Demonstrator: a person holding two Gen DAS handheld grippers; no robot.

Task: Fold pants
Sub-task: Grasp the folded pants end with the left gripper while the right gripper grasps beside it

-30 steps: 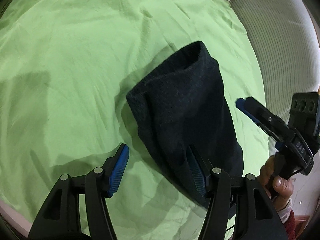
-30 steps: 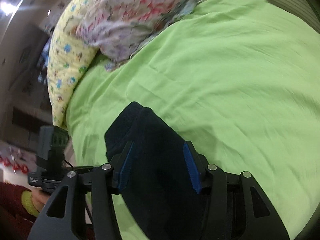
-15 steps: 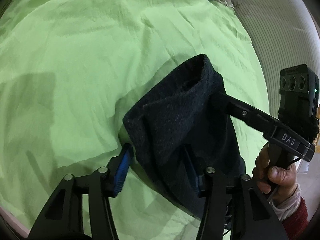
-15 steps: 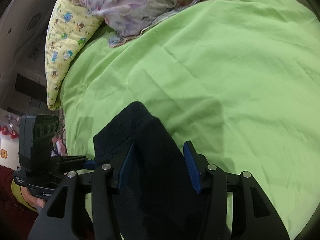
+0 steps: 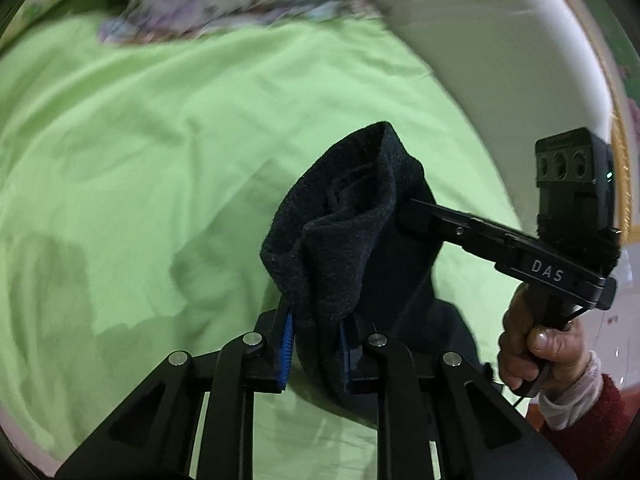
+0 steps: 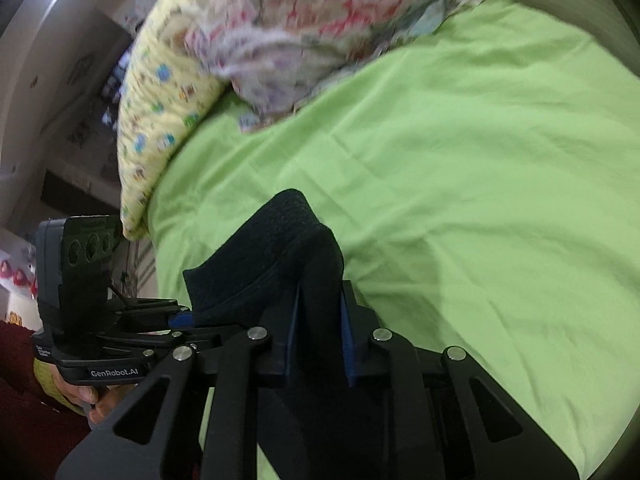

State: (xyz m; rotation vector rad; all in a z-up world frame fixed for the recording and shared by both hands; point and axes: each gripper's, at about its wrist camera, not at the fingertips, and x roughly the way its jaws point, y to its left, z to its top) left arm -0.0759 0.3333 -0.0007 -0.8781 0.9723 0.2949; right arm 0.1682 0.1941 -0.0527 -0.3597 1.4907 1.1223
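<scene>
The dark navy fleece pants (image 5: 352, 232) are bunched and lifted off the green bed sheet (image 5: 160, 140). My left gripper (image 5: 316, 344) is shut on one edge of the pants. My right gripper (image 6: 319, 332) is shut on another part of the pants (image 6: 280, 256). The right gripper also shows in the left wrist view (image 5: 408, 212), coming in from the right with its fingertips buried in the cloth. The left gripper shows in the right wrist view (image 6: 180, 318) at the left, holding the near corner.
A flowered blanket (image 6: 304, 28) and a yellow patterned pillow (image 6: 160, 120) lie at the head of the bed. A ribbed white headboard (image 5: 500, 60) curves along the right. The green sheet (image 6: 480, 180) spreads wide to the right.
Both grippers have closed on the pants and lifted them off the sheet. The cloth now hangs bunched between them, and both views have tilted up towards the pillows.
</scene>
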